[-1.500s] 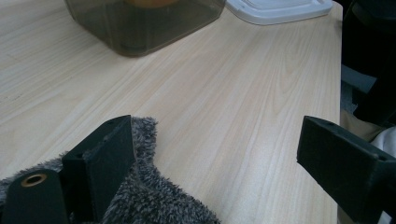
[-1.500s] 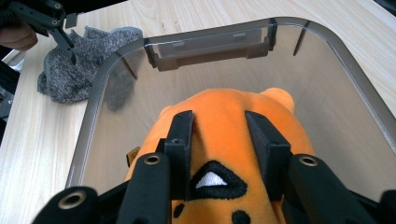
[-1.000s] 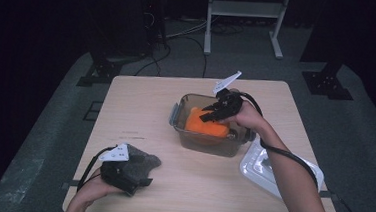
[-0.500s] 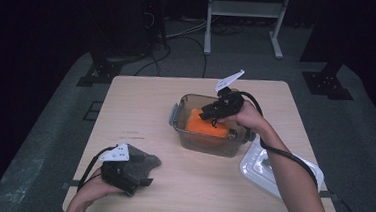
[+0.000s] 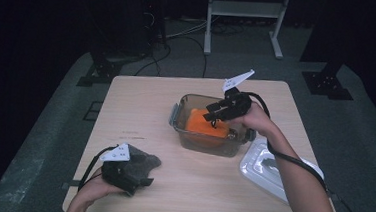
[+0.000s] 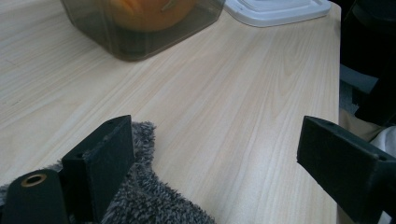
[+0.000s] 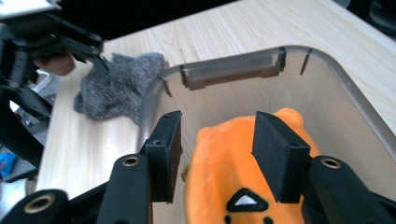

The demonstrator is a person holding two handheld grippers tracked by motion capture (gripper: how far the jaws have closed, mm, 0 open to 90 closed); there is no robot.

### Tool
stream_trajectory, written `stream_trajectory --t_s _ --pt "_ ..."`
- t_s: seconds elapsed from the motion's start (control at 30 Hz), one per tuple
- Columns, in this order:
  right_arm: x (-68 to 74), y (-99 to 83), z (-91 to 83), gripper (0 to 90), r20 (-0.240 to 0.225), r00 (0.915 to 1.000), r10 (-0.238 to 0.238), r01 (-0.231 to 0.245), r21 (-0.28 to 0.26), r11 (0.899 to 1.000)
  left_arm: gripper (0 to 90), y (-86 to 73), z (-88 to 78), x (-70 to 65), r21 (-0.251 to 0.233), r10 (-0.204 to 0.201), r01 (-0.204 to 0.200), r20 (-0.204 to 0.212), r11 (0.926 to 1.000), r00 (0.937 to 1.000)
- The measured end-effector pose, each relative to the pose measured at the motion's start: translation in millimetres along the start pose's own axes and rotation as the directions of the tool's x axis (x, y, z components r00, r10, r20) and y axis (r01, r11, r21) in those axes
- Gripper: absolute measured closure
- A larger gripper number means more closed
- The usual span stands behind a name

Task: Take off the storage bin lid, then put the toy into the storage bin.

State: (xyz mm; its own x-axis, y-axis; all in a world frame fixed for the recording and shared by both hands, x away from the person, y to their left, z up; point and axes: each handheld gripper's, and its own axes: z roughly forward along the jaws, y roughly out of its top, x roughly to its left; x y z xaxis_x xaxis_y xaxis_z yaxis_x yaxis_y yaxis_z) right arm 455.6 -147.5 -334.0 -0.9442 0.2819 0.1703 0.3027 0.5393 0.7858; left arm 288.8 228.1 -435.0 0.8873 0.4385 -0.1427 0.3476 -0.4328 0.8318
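— Dark floor all around, one pale table (image 5: 140, 107) lit in the middle. What's different at the box (image 5: 183, 130)?

— Start at the right gripper (image 7: 215, 154). Its jaws have just been opening. They now stand apart on either side of the orange toy (image 7: 243, 186), and I see a gap between each pad and the plush, so nothing is pinched.

— And the toy itself?

— Lying inside the box, face up toward the camera. In the high view the right gripper (image 5: 214, 114) sits a little higher over the box than a second ago, when it was down on the toy (image 5: 205, 125).

— So that's a release.

— I'd judge so: the toy looks delivered into the box and that hand is backing out.

— Left side?

— The left gripper (image 6: 210, 158) has its jaws spread wide, empty between them. One jaw rests against the grey cloth (image 6: 144, 200), near the table edge in front of the box. From above, the left gripper (image 5: 121, 171) sits in the same spot as before.

— Lid?

— White lid (image 5: 272, 167), just right of the box, not yet on. I'd guess either the cloth or the lid comes next.
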Motion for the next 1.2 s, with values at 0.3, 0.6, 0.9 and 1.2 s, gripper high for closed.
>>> stream_trajectory --t_s 0.3,0.6,0.9,1.2 --pt "19.6 -16.0 -33.8 46.3 0.018 0.9998 -0.003 0.004 -0.039 0.999 10.5 2.5 0.0 -1.6 -0.004 0.009 -0.009 0.000 0.9999 1.0000" --pt "29.8 -51.2 -65.2 43.4 0.032 0.9994 0.010 -0.007 -0.074 0.997 10.5 2.0 1.7 -2.4 0.005 0.014 -0.014 0.000 0.9999 0.9999" --pt "41.3 -87.5 -100.1 40.8 0.071 0.9966 0.042 -0.033 -0.126 0.991 10.4 2.7 2.4 -1.1 -0.003 0.009 -0.009 0.009 1.0000 0.9999" --pt "45.9 -122.8 -114.9 39.8 0.097 0.9917 0.086 -0.072 -0.133 0.988 10.3 3.6 3.2 -0.2 -0.004 0.016 -0.016 0.014 0.9999 0.9998"
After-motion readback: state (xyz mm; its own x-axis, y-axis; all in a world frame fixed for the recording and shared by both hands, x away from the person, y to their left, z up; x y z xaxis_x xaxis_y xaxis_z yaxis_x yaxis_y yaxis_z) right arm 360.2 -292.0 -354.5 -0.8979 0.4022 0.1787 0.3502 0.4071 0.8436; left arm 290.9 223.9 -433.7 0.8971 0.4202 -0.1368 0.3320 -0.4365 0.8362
